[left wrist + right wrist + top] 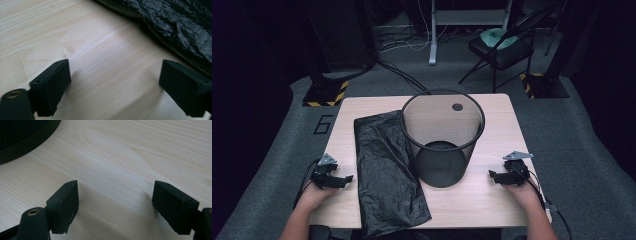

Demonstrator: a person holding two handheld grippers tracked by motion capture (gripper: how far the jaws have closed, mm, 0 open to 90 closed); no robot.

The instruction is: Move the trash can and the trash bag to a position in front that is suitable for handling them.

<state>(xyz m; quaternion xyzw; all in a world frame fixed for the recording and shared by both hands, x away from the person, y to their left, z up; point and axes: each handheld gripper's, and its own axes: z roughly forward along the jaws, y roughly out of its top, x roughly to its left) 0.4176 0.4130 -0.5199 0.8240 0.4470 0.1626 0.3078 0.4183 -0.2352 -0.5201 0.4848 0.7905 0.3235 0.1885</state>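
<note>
A black wire-mesh waste bin [443, 137] stands upright in the middle of the light wooden table [492, 200]. Left of it lies a crumpled black plastic bag [387, 170], flat, its near end hanging over the front edge. My left gripper [346, 179] rests at the table's left side, open, with bare wood between its jaws and the bag [180, 27] just beyond them. My right gripper [492, 175] rests at the right side, open and empty, pointing toward the bin's base [25, 140].
A folding chair [502, 47] and a desk leg [432, 35] stand on the grey carpet beyond the table. Stands with yellow-black striped bases [326, 95] flank the far corners. Cables trail over the floor.
</note>
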